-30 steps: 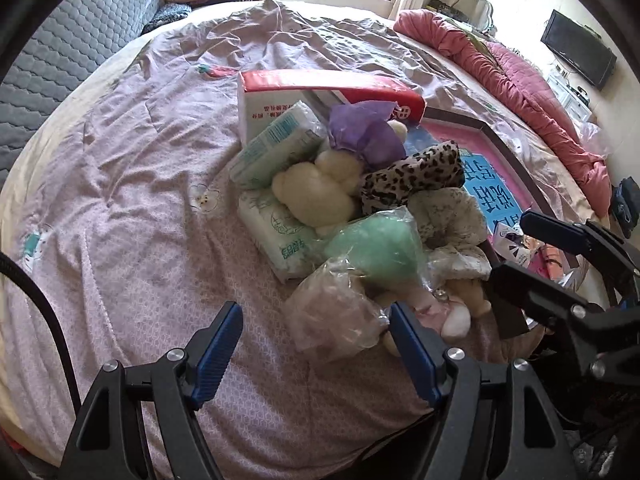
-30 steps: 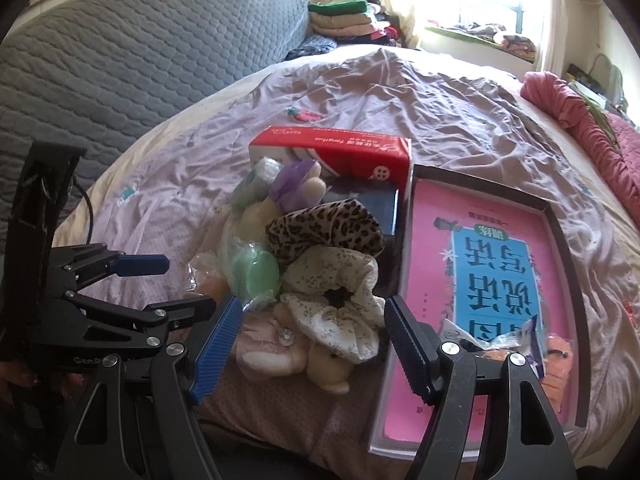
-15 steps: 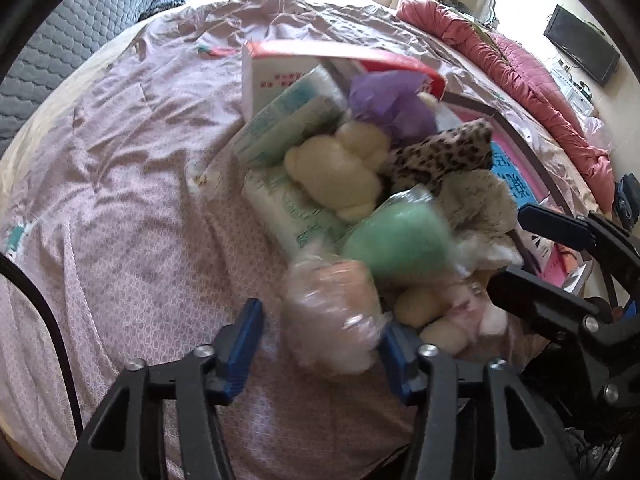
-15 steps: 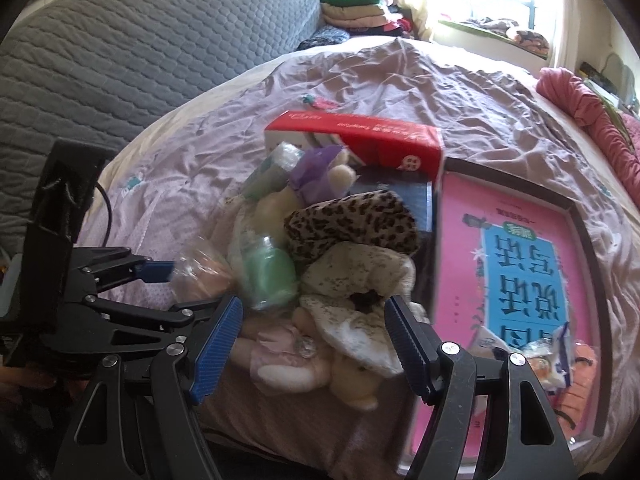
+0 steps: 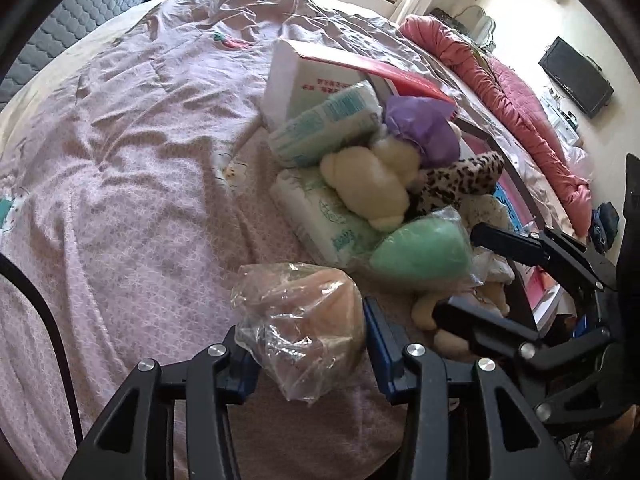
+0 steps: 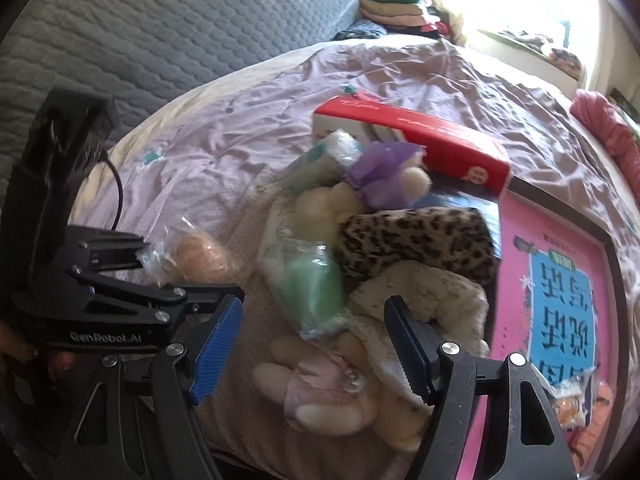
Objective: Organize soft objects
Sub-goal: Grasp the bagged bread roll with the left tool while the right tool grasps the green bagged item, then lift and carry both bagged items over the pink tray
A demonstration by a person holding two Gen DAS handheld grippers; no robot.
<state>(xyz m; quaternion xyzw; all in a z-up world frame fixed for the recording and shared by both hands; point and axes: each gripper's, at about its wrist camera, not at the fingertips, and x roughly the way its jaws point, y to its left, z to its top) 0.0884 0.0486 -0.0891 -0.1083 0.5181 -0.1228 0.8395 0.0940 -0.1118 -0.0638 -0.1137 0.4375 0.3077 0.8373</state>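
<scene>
To your left, the lilac bedsheet [image 5: 132, 184] is lying bare and giving a gripper free passage. To your right, the heap of soft things is blocking the way: green bagged sponge [image 5: 420, 252], leopard scrunchie [image 5: 460, 180], tissue packs [image 5: 324, 128], with the red box [image 6: 432, 144] walling off the far side.

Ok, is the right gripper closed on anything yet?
No, in the right wrist view the right gripper has its fingers wide apart over the pink-and-cream plush toy, not pressing on it.
</scene>
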